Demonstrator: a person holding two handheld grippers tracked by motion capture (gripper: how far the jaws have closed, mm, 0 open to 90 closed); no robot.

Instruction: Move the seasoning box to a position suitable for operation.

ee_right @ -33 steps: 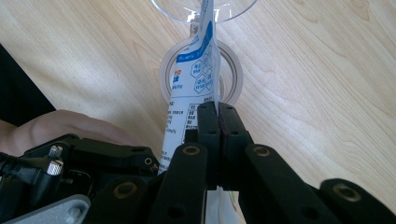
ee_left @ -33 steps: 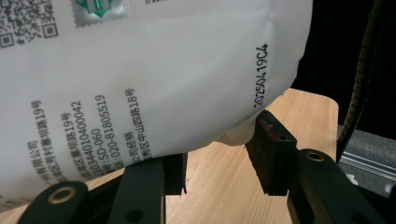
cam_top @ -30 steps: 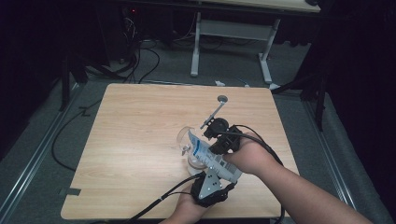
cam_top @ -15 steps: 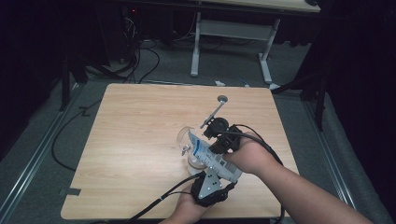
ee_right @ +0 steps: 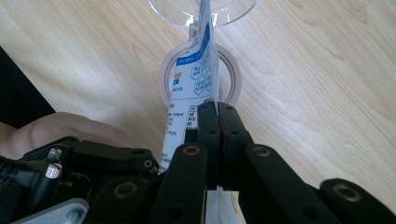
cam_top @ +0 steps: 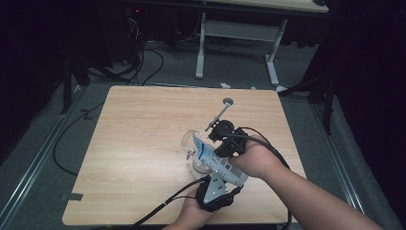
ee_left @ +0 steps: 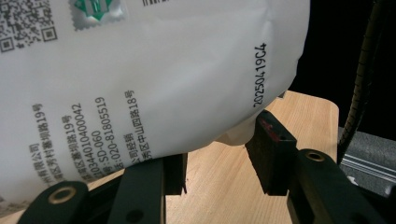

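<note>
A white and blue printed pouch [cam_top: 210, 155] is held tilted over a clear glass [cam_top: 191, 142] near the table's front middle. My right gripper [cam_top: 221, 133] is shut on the pouch's upper edge; in the right gripper view its jaws [ee_right: 217, 114] pinch the pouch [ee_right: 194, 79] edge-on, with the glass rim [ee_right: 201, 11] just beyond. My left gripper [cam_top: 214, 188] sits under the pouch's lower end. In the left gripper view its jaws [ee_left: 219, 168] stand apart, with the bulging pouch [ee_left: 140, 79] resting over them and bare wood showing between them.
A pale ring like a tape roll [ee_right: 224, 60] lies on the wooden table [cam_top: 143, 124] under the pouch. A thin metal rod with a round end [cam_top: 222, 109] lies behind the right gripper. Cables trail off the front edge. The table's left half is bare wood.
</note>
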